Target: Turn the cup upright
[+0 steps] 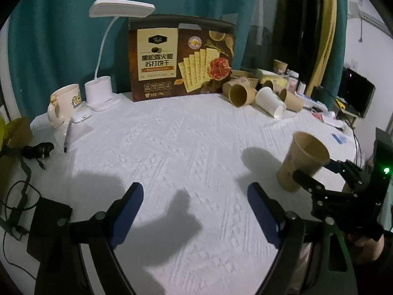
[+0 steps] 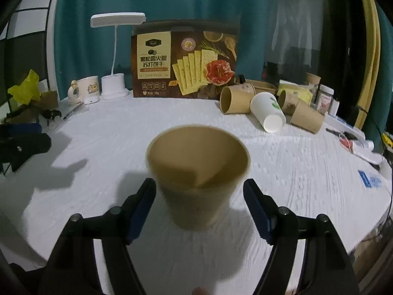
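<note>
While fingers (image 2: 147, 206) seemingly part, cup (image 2: 196, 179) upright.

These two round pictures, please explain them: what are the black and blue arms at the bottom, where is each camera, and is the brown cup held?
No robot: a person holds a two-finger tool in each hand, each with a camera looking along its fingers. The left view shows the left tool open over the white tablecloth, empty. In the right view the right tool stands around the brown paper cup, upright, mouth up; its pads seem apart from the cup, so it looks released. At the back lie more cups on their sides, a cracker box, a lamp and a mug.
</note>
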A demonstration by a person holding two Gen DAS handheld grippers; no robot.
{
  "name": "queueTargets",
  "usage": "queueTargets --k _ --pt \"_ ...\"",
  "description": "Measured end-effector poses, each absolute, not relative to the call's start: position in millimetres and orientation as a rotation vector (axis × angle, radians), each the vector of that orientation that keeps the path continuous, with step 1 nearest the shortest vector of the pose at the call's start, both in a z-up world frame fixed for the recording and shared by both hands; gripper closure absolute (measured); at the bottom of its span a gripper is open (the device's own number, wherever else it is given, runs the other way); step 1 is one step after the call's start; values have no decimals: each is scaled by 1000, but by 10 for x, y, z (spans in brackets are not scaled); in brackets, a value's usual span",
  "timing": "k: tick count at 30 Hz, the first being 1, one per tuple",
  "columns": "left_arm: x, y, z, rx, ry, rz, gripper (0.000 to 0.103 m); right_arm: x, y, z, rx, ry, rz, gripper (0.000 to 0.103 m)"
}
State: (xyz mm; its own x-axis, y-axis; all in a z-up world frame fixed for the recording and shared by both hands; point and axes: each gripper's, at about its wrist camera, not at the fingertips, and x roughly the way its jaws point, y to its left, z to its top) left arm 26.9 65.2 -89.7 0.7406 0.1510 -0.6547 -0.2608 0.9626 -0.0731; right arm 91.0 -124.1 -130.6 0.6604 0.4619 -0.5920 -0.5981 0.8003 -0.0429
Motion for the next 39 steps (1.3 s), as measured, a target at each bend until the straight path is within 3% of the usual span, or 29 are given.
queueTargets --k 10,23,39 --pt "167 419 -889 -95 674 188 15 632 -1691 -1163 -165 672 539 31" --pt "165 64 -537 -41 557 118 3 387 -2208 -744 -111 668 435 31" --pt "174 -217 120 57 374 28 3 452 -2423 60 -69 538 396 30"
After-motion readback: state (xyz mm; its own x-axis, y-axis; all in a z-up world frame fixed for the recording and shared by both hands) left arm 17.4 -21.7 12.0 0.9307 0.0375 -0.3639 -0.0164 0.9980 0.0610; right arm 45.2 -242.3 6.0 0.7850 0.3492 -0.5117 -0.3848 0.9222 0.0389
